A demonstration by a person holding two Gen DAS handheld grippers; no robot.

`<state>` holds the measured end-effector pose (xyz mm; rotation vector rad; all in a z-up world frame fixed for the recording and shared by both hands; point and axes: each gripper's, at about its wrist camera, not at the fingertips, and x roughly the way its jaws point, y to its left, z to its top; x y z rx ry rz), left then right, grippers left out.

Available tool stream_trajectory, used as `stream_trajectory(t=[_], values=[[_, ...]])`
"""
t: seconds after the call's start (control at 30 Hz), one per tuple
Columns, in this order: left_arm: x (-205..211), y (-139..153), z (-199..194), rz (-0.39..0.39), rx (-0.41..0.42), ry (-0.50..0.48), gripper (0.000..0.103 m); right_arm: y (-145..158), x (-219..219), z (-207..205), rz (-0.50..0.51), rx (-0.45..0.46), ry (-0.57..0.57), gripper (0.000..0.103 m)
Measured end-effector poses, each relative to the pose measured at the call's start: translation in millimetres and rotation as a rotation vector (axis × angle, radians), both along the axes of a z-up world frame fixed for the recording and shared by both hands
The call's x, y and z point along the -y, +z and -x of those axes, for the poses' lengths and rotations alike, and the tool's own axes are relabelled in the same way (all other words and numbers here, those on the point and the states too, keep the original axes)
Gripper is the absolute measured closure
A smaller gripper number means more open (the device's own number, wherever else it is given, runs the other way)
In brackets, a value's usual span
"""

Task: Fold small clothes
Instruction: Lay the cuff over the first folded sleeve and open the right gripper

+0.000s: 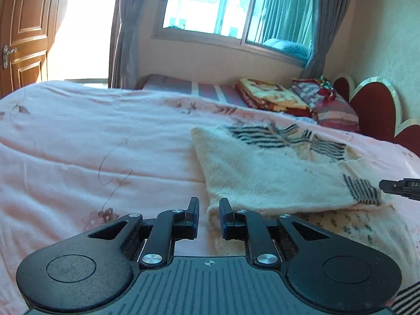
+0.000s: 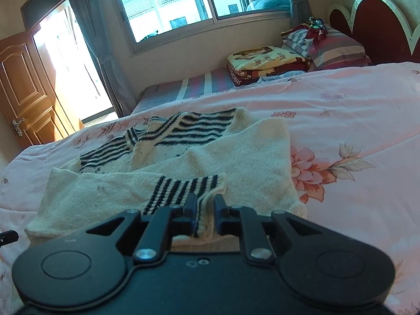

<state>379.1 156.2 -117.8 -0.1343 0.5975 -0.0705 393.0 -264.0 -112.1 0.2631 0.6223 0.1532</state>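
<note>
The cream sweater [image 2: 236,157] with black stripes lies half folded on the pink quilt [image 2: 354,99]. The right gripper [image 2: 205,204] has its fingers a little apart around the striped cuff [image 2: 183,186], likely letting go. The left gripper [image 1: 209,207], beside the sweater's near corner, is narrow and empty.

Right gripper [image 1: 399,187] cut off by the right edge in the left wrist view, only a black tip shows, jaw state not readable there. Left gripper [image 2: 8,237] is a sliver at the left edge in the right wrist view. Sweater [image 2: 168,181] near hem hidden behind the gripper body; its striped cuff [image 2: 183,189] runs down between the fingers, contact with the pads unclear. Folded blanket [image 2: 265,61] print lettering too small to read. Headboard [image 2: 378,23] cropped at right. Door [image 1: 23,31] cut by the left edge. Outside the window [image 1: 210,5] blown out.
</note>
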Motion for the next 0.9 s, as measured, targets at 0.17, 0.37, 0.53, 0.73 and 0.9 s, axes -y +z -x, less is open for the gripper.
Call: stream_trajectory(t=[0.17, 0.37, 0.53, 0.73, 0.9], values=[[40, -6, -23, -0.021, 0.046, -0.069, 0.008, -1, -17, -3, 0.034, 0.003, 0.069, 0.083], [43, -42, -32, -0.032, -0.073, -0.111, 0.051, -21, -18, -8, 0.102, -0.079, 0.074, 0.088], [58, -7, -25, -0.102, 0.061, -0.077, 0.025, -1, -11, -2, 0.080, 0.007, 0.069, 0.081], [84, -42, -68, -0.160, -0.070, -0.128, 0.012, -24, -29, -25, 0.165, -0.079, 0.085, 0.083], [88, -9, -83, -0.163, 0.034, -0.134, 0.012, -6, -25, -28, 0.167, 0.017, 0.085, 0.078]])
